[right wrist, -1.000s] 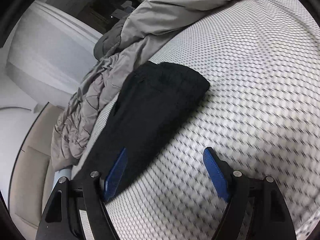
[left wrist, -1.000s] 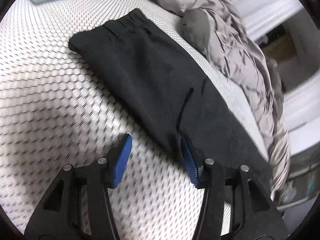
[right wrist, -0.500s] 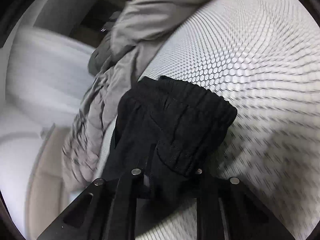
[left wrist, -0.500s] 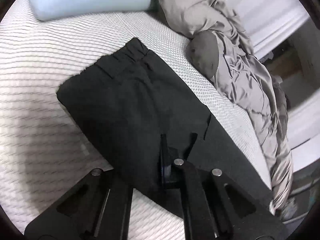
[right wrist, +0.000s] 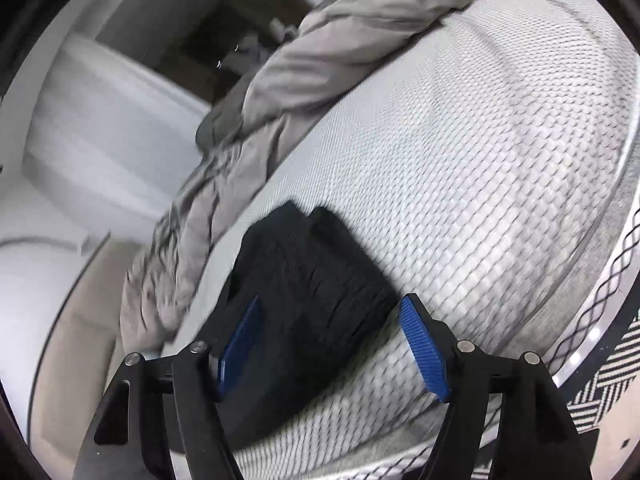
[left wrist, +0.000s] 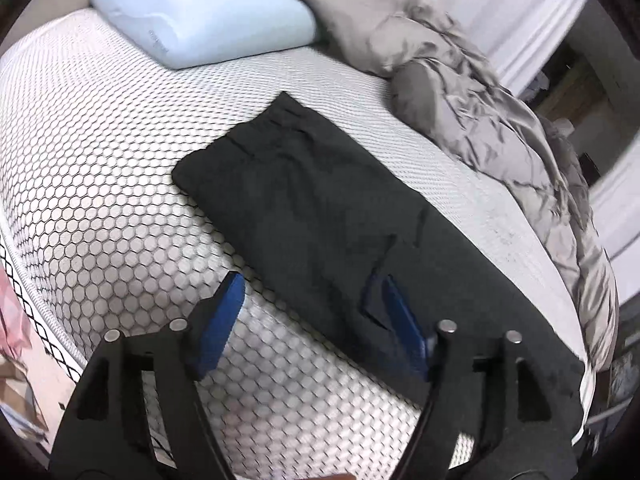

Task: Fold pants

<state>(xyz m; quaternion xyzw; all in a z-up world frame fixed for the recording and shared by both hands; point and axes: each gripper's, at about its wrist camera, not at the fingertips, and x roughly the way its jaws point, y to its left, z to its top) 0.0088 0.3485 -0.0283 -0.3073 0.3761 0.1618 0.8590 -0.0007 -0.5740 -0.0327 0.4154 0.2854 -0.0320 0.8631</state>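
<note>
Black fabric pants [left wrist: 320, 216]: folded into a long flat strip, lying diagonally on the white honeycomb-patterned mattress [left wrist: 100, 200], near its far edge.
Left gripper [left wrist: 308, 320]: blue pads spread, jaws just opened; right pad above the pants' near edge, nothing pinched.
Right gripper [right wrist: 332, 344]: blue pads spread, jaws just opened; pants end [right wrist: 304, 280] between them, not clamped.
Crumpled grey duvet [left wrist: 480, 100]: bunched beside the pants.
Pale blue pillow [left wrist: 200, 16]: at the mattress head.
</note>
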